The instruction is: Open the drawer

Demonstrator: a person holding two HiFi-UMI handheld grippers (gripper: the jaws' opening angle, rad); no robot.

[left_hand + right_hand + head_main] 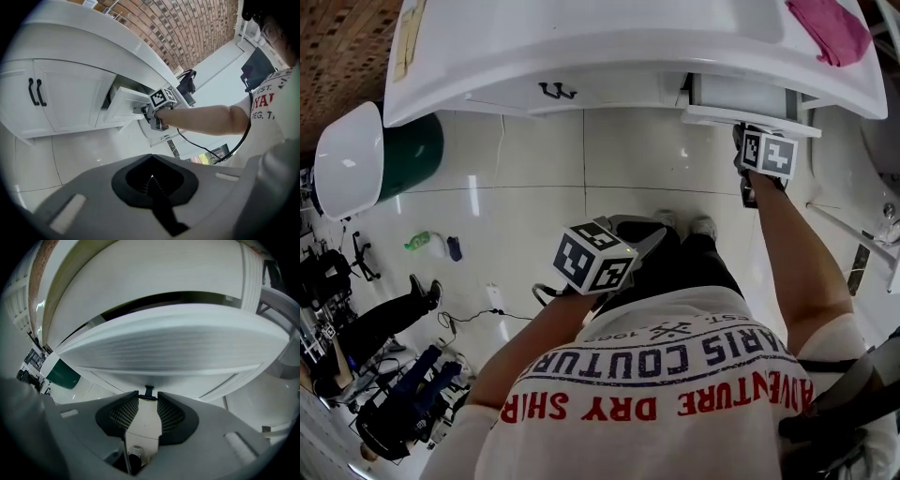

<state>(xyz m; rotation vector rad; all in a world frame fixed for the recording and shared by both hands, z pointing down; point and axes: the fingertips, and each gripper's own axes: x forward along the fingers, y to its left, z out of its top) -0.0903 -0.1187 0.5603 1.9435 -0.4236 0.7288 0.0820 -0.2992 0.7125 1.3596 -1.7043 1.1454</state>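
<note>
Right gripper view looks up at the drawer (pixel 168 341), whose white front fills the middle of the frame with a dark gap above it, so it stands partly out of the cabinet. At the lower centre, the right gripper (pixel 148 395) has its jaws closed on the drawer's small dark handle (pixel 149 389), the thin bar caught right at the tips of the ribbed pads.

In the head view the drawer sits at the upper right, under the white counter (pixel 581 37), with the right arm stretched out to it. A pink cloth (pixel 839 28) lies on the counter above, and a cabinet door with black pulls (pixel 556 90) is to the left. The left gripper (pixel 151 180) hangs low near the person's body, jaws shut on nothing, well apart from the drawer. A green bin (pixel 412 155) stands at the far left.

The grip looks shallow, and that is the main risk. A pull that angles down or sideways, rather than straight along the drawer's run, could let the bar slide off the pad tips. An off-line pull could also skew the drawer in its runners and bind it. Too long a pull might draw it clean out.
</note>
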